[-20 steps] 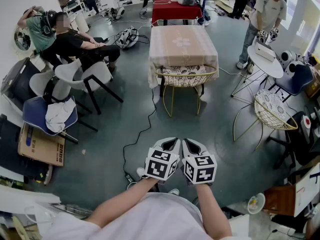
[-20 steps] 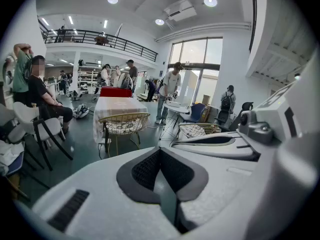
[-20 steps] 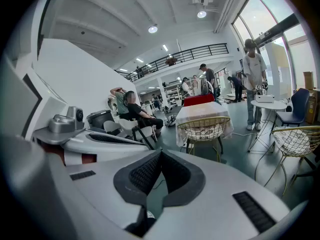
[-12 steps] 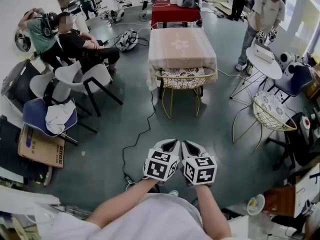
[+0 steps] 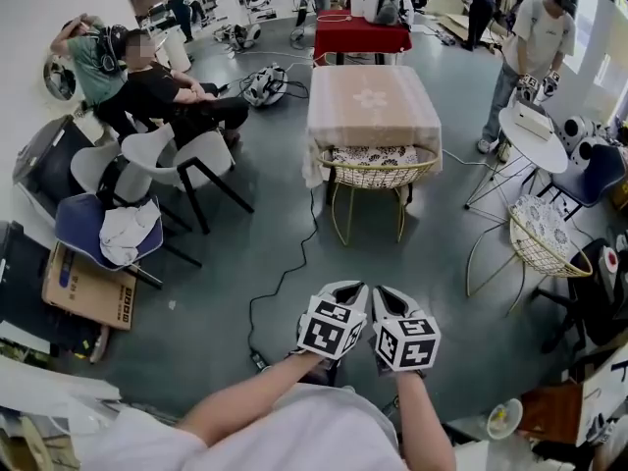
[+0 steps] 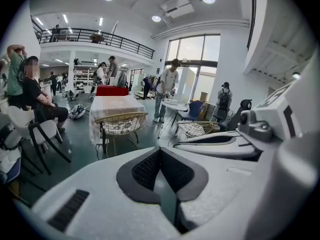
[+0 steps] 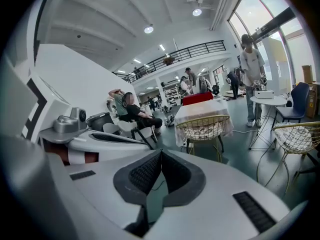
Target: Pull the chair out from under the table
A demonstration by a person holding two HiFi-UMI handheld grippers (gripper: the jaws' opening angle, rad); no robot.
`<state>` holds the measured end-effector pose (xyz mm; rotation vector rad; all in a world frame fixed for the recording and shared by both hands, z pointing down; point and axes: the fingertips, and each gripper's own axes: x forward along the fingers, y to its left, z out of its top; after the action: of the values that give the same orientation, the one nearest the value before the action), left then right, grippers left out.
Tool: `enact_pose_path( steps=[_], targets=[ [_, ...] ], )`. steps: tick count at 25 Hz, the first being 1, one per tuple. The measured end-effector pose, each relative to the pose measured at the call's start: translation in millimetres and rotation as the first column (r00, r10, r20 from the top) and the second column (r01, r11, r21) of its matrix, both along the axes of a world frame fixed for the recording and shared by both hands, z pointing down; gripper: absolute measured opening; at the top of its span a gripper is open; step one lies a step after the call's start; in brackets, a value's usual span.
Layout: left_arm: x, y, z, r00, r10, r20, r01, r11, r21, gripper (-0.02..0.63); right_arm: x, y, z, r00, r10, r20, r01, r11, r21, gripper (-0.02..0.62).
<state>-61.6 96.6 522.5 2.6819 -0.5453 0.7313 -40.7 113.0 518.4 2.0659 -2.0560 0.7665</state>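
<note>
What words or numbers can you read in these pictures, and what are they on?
No text here can be read.
Cardboard box: dark print on its side, too small to read.
Marker cubes: black-and-white square patterns only, no letters or numbers.

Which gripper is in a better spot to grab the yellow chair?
Right, but barely: the right gripper lines up closer with the chair. The left gripper sits beside it; both are shut, empty and far away.
</note>
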Motion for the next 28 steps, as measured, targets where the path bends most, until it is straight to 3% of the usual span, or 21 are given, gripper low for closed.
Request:
enact_pose_path(
  steps=[6, 20, 28],
  targets=[
    [13.9, -40.7, 3.1, 1.000, -0.006, -0.005, 0.006, 1.000, -0.002, 0.003, 12.9, -42.1, 4.9, 1.000, -0.017, -0.013, 0.016, 1.000, -0.015, 0.003],
    [27.4, -193.9, -3.5, 0.996, -0.092, 0.007, 0.092, 0.995, -0.026, 0.003, 32.9, -190.2, 3.4, 0.995, -0.095, -0.004, 0.095, 0.994, -0.046, 0.003],
    [52.2, -253.3, -2.1, 0.998, -0.066, -0.013, 0.065, 0.996, -0.065, 0.003, 46.7, -248.3, 2.6, 0.990, -0.141, -0.022, 0.138, 0.986, -0.089, 0.003]
  ],
)
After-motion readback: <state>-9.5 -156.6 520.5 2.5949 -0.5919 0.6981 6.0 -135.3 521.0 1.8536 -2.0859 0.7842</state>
